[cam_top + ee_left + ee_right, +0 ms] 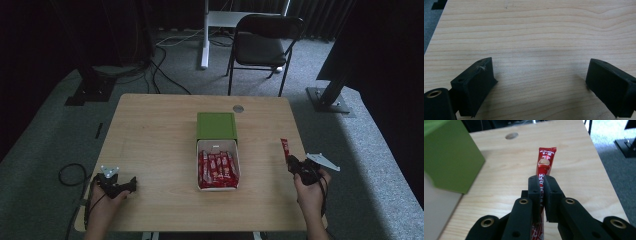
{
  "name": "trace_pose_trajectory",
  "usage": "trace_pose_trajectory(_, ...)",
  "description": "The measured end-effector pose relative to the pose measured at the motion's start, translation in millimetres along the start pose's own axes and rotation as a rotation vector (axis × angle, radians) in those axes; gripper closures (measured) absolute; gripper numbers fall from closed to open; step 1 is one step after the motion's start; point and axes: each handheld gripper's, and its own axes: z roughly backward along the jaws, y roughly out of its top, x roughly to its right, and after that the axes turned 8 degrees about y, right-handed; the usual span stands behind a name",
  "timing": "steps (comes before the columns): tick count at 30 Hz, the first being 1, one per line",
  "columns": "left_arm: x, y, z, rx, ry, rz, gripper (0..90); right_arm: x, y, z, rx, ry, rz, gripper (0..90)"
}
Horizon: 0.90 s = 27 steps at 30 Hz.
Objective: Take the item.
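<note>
A red coffee-stick sachet [545, 161] is pinched between the jaws of my right gripper [542, 180], which is shut on it; its free end points away over the table. In the high view the sachet [285, 148] sticks out from the right gripper [295, 164] near the table's right edge. A white box [218, 187] with several red sachets [217, 167] lies at the table's middle, with its green sleeve [216, 125] behind it. My left gripper [129, 186] rests at the front left, open, and bare wood lies between its jaws [541, 82].
The wooden table [155, 135] has a round cable hole [238, 108] near its far edge. A black chair [262, 42] and a white desk leg [204, 35] stand beyond it. Cables lie on the grey carpet at the left.
</note>
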Motion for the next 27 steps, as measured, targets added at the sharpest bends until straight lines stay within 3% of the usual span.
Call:
trace_pose_trajectory(10, 0.0, 0.0, 0.0, 0.0, 0.0, 0.0, 8.9, 17.1, -18.3, -7.8, -0.026, -0.042, -0.027, 84.6)
trace_pose_trajectory(27, 0.0, 0.0, 0.0, 0.0, 0.0, 0.0, 8.9, 28.1, -34.1, -20.2, -0.092, -0.081, -0.063, 84.4)
